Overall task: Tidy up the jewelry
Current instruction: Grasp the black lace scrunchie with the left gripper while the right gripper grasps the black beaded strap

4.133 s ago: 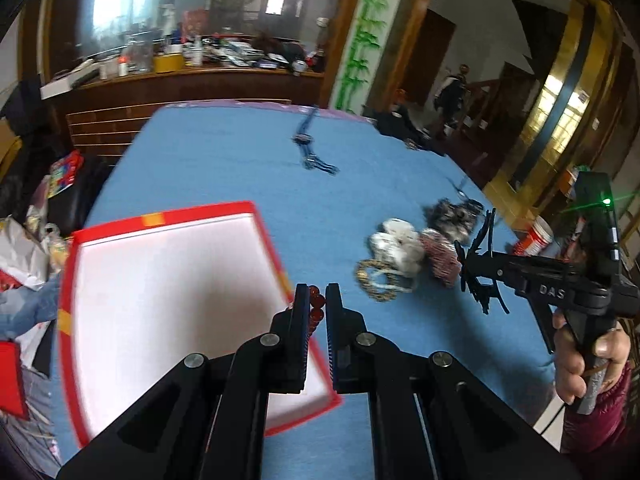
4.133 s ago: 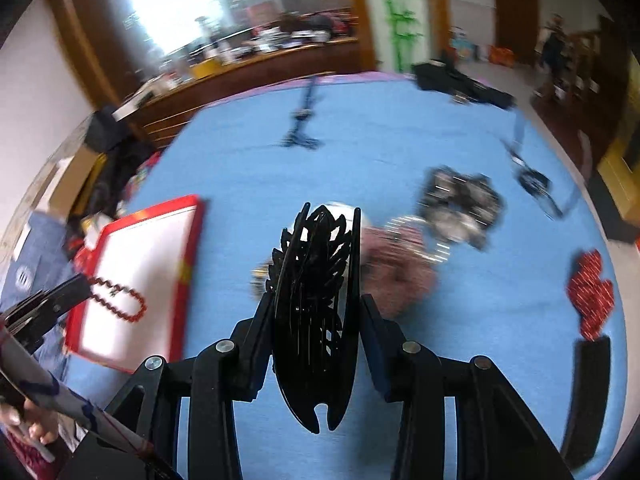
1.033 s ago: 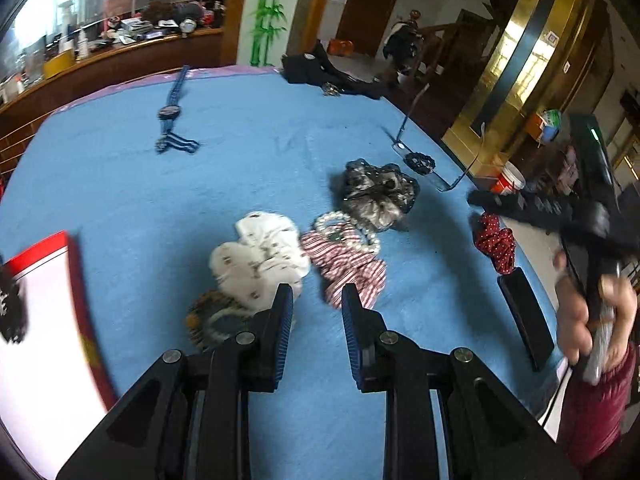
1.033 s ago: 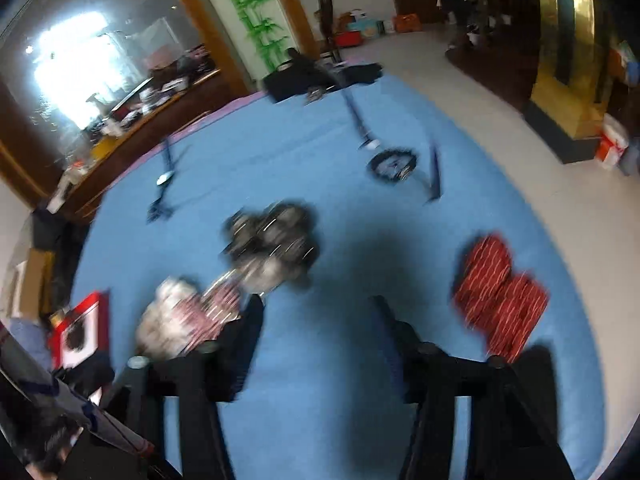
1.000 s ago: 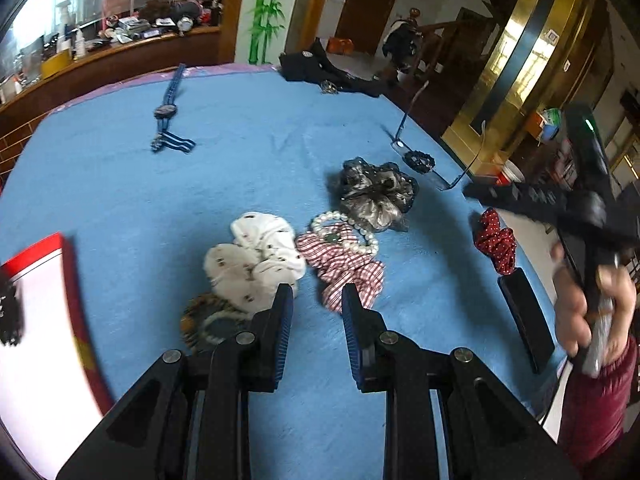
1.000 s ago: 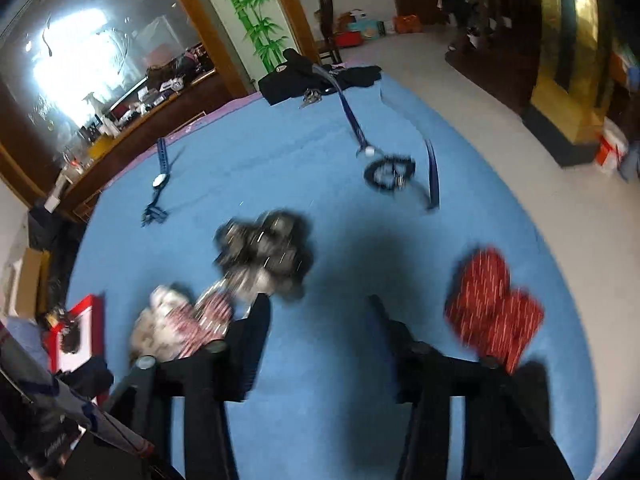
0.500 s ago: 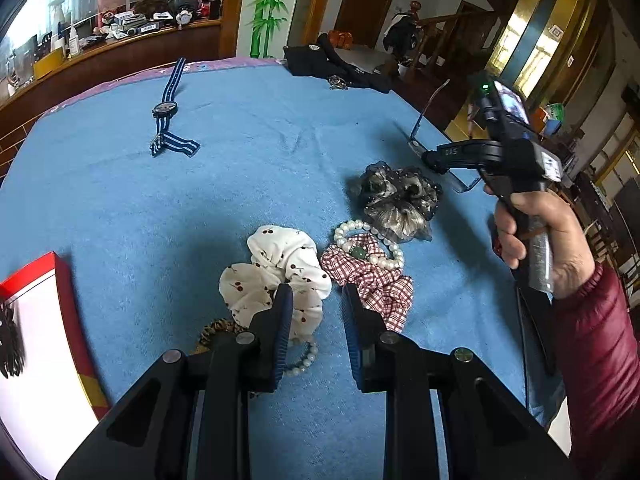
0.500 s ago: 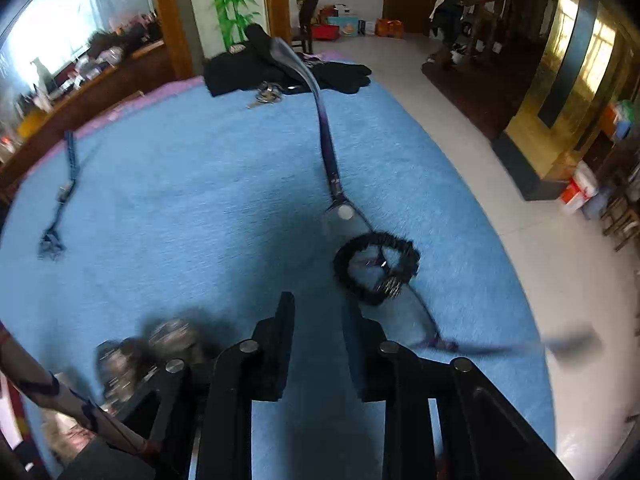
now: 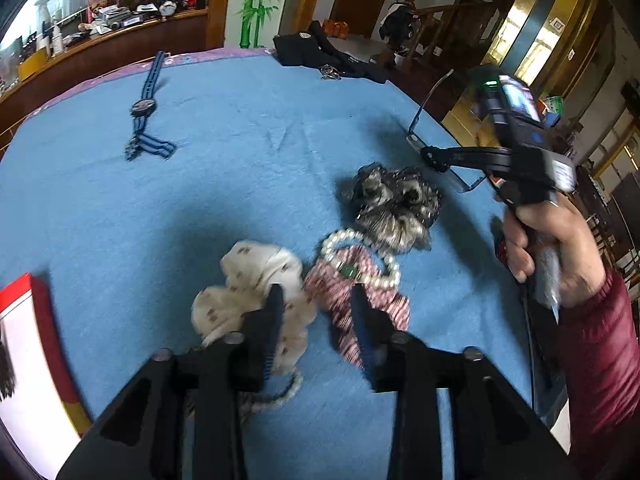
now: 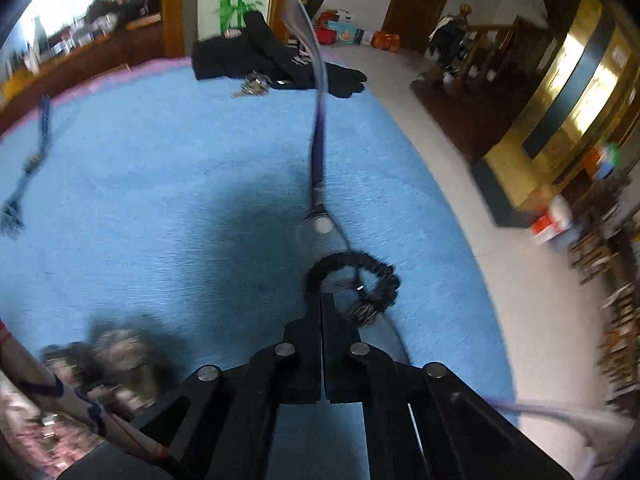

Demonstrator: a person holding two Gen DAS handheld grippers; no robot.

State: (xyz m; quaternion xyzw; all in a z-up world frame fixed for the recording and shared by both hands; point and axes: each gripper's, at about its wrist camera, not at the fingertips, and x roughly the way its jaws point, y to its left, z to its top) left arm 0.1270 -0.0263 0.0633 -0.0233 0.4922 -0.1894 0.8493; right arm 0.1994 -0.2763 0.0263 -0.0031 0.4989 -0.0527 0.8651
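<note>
L tongs [image 9: 316,304] gaped over white scrunchie [image 9: 256,280] & plaid scrunchie [image 9: 356,300]; R tongs [image 10: 322,300] were clenched, tips touching black bracelet [image 10: 376,280] nr table's [image 10: 160,168] right edge.

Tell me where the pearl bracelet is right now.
In the left wrist view, the pearl bracelet lies mid-table on the red plaid scrunchie, just below the grey scrunchie.

A cream brown-spotted scrunchie [image 9: 256,284], a red-and-white checked scrunchie [image 9: 352,300] and white pearls [image 9: 362,254] lie on blue cloth [image 9: 240,168].
</note>
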